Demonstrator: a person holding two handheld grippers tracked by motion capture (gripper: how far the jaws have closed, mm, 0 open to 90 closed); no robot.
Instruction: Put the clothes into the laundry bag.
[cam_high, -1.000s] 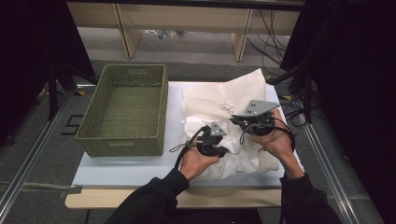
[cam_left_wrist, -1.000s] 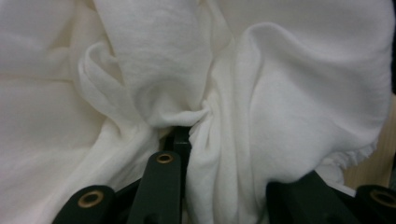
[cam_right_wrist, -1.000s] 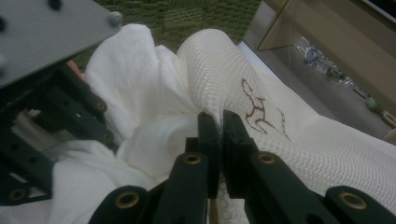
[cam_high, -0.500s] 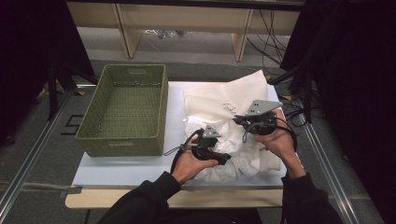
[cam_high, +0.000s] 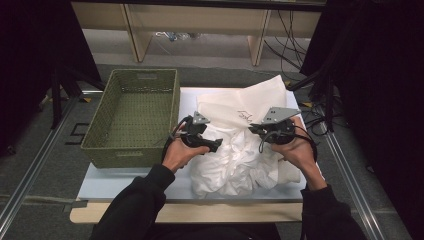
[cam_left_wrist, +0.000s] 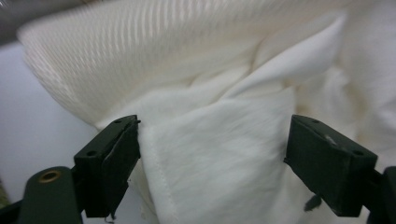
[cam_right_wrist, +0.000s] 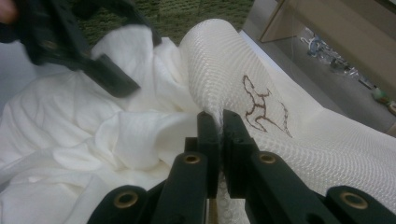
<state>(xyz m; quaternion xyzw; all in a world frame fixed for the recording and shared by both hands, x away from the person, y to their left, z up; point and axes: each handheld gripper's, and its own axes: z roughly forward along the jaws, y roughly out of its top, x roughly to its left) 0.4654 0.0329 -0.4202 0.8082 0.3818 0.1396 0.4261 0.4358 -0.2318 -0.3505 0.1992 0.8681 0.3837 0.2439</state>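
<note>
Green wicker basket (cam_high: 132, 117) at table's left, beside crumpled white cloth (cam_high: 240, 160) and mesh laundry bag (cam_high: 245, 105) (partly buried). Left gripper (cam_left_wrist: 212, 154) just opened, cloth loose between jaws. Right gripper (cam_right_wrist: 218, 128) pinched on bag edge.

White table (cam_high: 125, 181) with green basket (cam_high: 131, 117), crumpled white cloth (cam_high: 240, 155).

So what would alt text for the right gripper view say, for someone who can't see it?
Two black jaws of the right gripper pinch an edge of white mesh fabric bearing a brown scribble. Crumpled white cloth lies left, with the left gripper above it.
</note>
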